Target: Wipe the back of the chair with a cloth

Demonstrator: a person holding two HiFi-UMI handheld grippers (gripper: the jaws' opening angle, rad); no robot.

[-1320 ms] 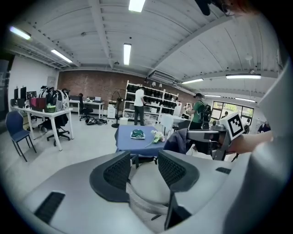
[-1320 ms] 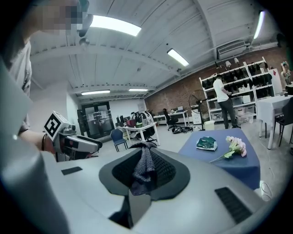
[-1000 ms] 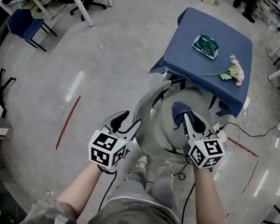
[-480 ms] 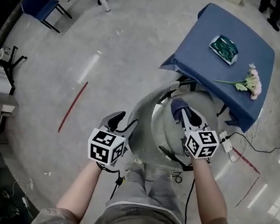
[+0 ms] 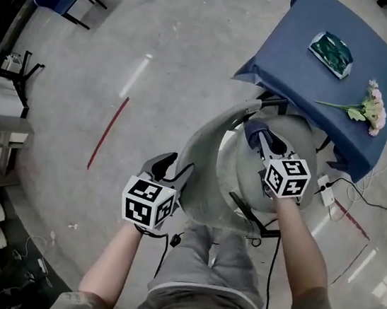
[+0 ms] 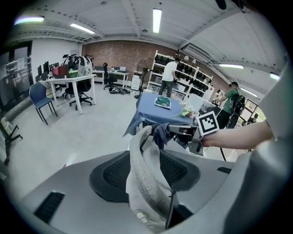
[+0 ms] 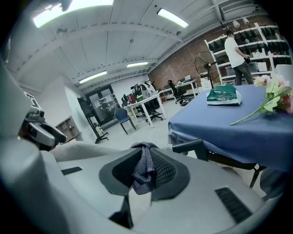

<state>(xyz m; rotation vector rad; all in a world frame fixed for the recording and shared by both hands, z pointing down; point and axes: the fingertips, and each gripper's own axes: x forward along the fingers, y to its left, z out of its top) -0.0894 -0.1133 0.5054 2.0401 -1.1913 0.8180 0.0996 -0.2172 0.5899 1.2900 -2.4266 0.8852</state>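
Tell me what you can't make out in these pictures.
Left gripper view: the left gripper has the chair back between its jaws; whether they press it is unclear.
Right gripper view: the cloth is bunched in the right gripper, its full size hidden.
Head view: the green packet on the table has print too small to read.
Head view: the seat hides the chair legs.
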